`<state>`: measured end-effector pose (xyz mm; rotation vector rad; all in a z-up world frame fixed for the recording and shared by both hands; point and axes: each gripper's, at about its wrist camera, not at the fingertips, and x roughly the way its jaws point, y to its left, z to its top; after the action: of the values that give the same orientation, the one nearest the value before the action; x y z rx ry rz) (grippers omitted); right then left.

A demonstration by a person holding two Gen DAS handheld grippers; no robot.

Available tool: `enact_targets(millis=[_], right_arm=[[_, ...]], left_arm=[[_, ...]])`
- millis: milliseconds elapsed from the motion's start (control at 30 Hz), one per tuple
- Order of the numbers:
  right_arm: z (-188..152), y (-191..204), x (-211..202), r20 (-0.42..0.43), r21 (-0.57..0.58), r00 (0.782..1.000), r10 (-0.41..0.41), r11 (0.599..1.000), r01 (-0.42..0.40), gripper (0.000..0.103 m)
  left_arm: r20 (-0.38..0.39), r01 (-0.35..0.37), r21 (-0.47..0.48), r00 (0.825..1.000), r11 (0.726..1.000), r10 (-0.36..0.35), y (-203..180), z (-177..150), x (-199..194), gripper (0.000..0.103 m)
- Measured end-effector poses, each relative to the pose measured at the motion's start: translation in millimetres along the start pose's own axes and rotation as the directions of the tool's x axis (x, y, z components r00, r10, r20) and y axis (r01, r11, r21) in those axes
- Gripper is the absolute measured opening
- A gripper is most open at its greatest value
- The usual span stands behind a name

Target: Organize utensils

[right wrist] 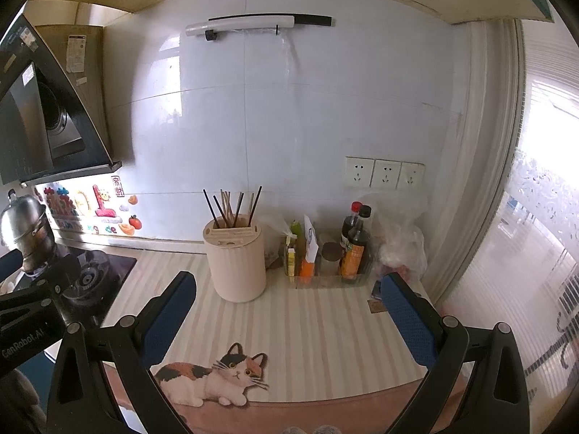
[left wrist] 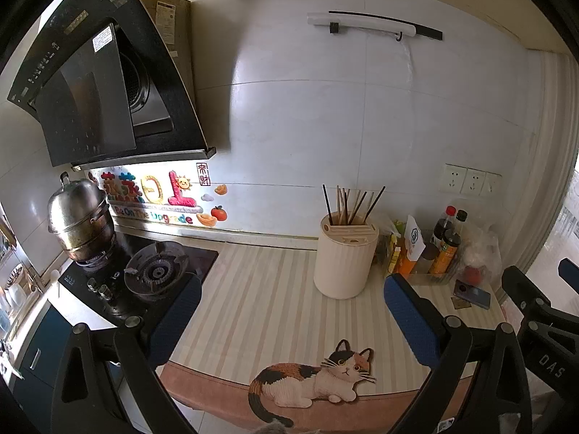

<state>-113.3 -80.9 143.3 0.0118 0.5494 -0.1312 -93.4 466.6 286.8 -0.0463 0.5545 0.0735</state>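
Observation:
A cream ribbed utensil holder (left wrist: 343, 260) (right wrist: 239, 264) stands upright on the striped counter mat near the back wall. Several chopsticks (left wrist: 351, 204) (right wrist: 233, 206), some dark and some pale wood, stick up out of its top slot. My left gripper (left wrist: 293, 282) hangs above the mat in front of the holder, open, nothing between its blue pads. My right gripper (right wrist: 289, 278) is open too and empty, with the holder just left of its middle line. Each gripper's black frame shows at the edge of the other's view.
A gas hob (left wrist: 155, 275) with a steel steamer pot (left wrist: 77, 217) lies to the left under a black range hood (left wrist: 101, 83). Sauce bottles (right wrist: 354, 242), a plastic bag (right wrist: 401, 242) and a phone (left wrist: 472, 294) crowd the right back corner. A cat picture (left wrist: 315, 372) marks the mat's front edge.

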Motion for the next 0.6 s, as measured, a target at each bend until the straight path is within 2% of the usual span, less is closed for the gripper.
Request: enact_targets(millis=[600], right_arm=[[-1.6, -8.4, -6.2, 0.011, 0.004, 1.0, -0.009, 1.0, 0.009, 0.103]], left_arm=[[-0.001, 0.004, 0.004, 1.0, 1.0, -0.004, -1.0, -3.9, -4.8, 0.103]])
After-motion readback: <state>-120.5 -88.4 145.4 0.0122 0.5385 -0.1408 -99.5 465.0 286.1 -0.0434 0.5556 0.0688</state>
